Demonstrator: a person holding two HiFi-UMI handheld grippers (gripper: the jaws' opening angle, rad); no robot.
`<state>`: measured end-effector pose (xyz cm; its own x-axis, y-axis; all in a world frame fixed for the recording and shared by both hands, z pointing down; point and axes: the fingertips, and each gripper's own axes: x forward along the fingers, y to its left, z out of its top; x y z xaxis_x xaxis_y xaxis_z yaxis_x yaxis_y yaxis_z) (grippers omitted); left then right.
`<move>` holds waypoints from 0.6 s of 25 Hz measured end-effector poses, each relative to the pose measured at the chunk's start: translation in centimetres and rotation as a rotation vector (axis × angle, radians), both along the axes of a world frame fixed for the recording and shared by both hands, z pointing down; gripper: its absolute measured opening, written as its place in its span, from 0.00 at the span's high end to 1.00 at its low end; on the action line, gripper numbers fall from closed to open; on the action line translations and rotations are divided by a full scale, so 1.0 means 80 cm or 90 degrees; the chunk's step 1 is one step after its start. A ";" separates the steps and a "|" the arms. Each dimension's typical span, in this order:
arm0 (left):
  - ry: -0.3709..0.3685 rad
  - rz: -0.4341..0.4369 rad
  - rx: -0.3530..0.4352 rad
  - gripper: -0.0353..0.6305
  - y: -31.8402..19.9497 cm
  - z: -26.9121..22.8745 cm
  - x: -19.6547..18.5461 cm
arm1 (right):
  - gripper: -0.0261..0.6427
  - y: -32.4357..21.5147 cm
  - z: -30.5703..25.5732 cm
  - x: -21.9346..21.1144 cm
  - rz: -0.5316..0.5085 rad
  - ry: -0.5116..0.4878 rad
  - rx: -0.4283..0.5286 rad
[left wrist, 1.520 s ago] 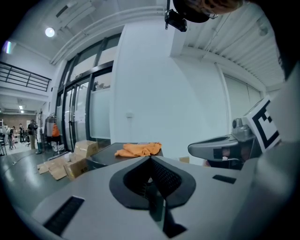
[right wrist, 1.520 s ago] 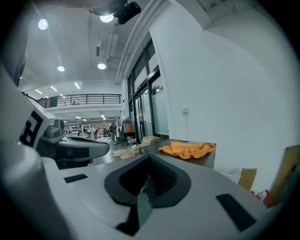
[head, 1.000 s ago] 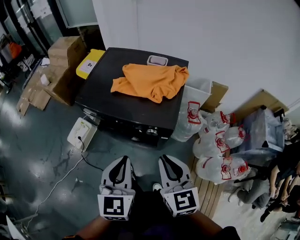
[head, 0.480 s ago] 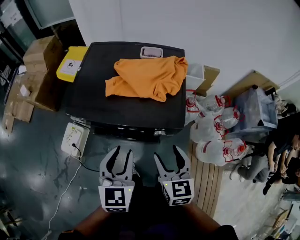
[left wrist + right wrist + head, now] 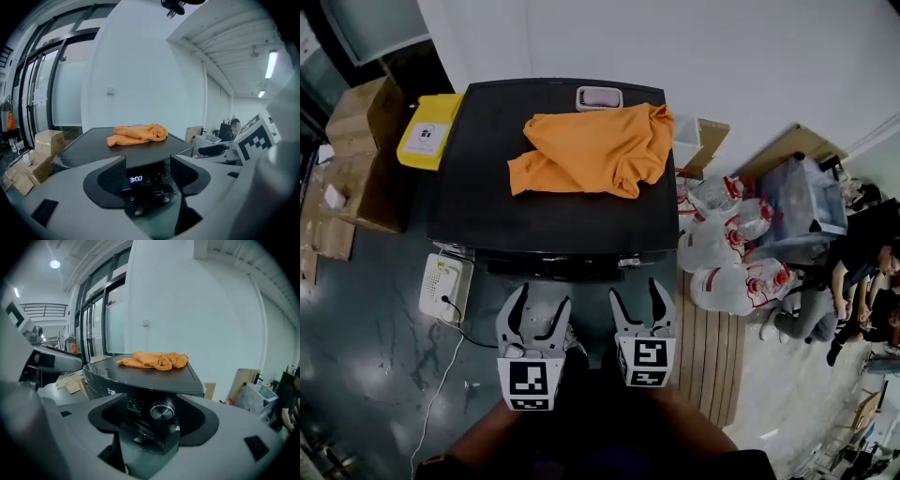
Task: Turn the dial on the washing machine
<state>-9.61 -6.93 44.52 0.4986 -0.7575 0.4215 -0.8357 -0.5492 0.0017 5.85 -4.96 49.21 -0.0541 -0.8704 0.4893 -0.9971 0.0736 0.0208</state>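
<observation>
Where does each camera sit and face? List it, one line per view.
Head view: on the head, steeply down onto washing machine, orange cloth; shows forearms, left gripper, right gripper.
Left gripper view: rides left gripper, faces display; fingers opening, empty.
Right gripper view: rides right gripper, faces dial; fingers opening, empty.
Shared: all three show the orange cloth.

Dial [image 5: 162, 411]: was a round, silvery, ridged knob, set in the washer's dark front panel.
Dial place: showed between the right gripper's [image 5: 636, 295] opening jaws, ahead of them, untouched.
Washer [image 5: 487, 187]: was black and flat-topped, and stood upright just ahead of that gripper.
</observation>
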 end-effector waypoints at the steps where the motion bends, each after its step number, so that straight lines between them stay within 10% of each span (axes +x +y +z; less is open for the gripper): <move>1: -0.004 0.001 -0.003 0.52 -0.002 0.007 -0.003 | 0.48 -0.003 0.004 0.000 0.005 0.003 -0.001; 15: -0.044 -0.008 -0.002 0.51 -0.025 0.058 -0.007 | 0.48 -0.038 0.069 0.024 0.014 0.064 -0.036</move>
<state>-10.14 -8.90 49.18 0.4587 -0.7620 0.4572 -0.8406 -0.5389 -0.0549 7.81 -8.02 54.72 0.0161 -0.8413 0.5403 -0.9916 0.0561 0.1170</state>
